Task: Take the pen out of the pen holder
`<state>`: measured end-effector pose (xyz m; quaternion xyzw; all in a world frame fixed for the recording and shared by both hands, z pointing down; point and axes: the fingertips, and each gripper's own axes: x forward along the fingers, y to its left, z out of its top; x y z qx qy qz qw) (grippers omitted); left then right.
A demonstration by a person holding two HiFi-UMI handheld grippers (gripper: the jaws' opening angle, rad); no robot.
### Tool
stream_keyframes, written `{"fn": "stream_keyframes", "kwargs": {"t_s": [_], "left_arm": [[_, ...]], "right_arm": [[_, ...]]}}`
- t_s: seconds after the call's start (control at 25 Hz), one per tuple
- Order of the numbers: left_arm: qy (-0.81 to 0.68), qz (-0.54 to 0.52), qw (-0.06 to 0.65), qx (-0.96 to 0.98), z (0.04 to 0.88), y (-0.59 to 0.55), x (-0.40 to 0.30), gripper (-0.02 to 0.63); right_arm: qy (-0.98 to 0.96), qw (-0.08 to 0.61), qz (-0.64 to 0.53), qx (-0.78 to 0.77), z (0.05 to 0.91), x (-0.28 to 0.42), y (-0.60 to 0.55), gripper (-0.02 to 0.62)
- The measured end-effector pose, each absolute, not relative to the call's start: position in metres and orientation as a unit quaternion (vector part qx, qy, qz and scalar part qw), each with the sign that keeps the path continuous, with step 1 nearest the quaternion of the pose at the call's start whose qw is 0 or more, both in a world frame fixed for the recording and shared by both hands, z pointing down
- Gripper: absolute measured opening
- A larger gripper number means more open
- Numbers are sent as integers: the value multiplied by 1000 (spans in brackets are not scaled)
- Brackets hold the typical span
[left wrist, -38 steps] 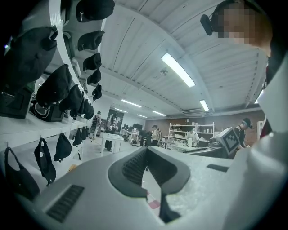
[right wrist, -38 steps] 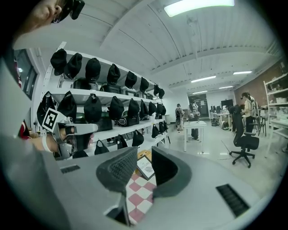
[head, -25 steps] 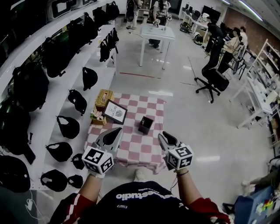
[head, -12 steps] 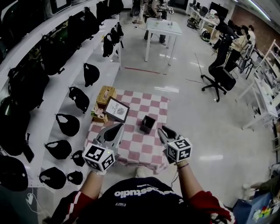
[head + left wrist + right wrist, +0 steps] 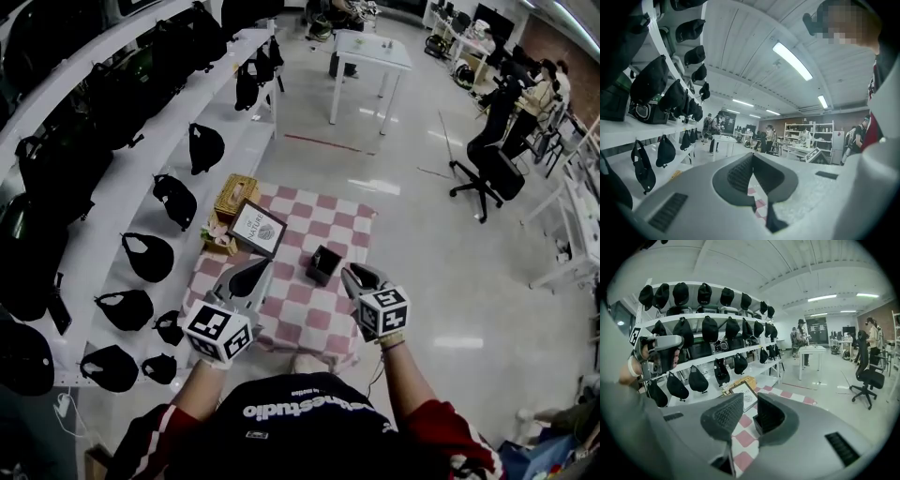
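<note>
- We see the left tool (image 5: 263, 267) held low over the near left part of the bench (image 5: 330, 210), which is draped in a pink-and-white checked cloth.
- In the left gripper view its two dark pads meet at their tips, with nothing between them; a little of the checked cloth shows through the gap lower down.
- We see the right tool (image 5: 355, 275) over the near right part of the bench, pointing toward the pen holder (image 5: 323, 264).
- In the right gripper view its pads stand apart with an open gap and hold nothing; the cloth shows in that gap.
- The pen holder is a small black box standing upright near the middle of the cloth, just beyond the right tool's tips and apart from them.
- We cannot make out a pen in it from any view.
- A framed picture (image 5: 256, 228) leans at the bench's left side, with a woven box (image 5: 235, 194) just behind it.
- To the left, white shelves (image 5: 111, 227) carry rows of black caps (image 5: 150, 255).
</note>
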<state>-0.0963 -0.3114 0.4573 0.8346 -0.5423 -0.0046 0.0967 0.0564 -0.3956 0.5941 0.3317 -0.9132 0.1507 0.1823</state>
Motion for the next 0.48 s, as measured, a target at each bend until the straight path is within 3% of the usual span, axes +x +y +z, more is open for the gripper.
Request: {"fn": "stream_keyframes", "kwargs": {"t_s": [0.48], "left_arm": [[-574, 4, 102, 812, 475, -322, -95, 6]], "right_arm": [[-919, 223, 151, 290, 645, 45, -426, 86]]}}
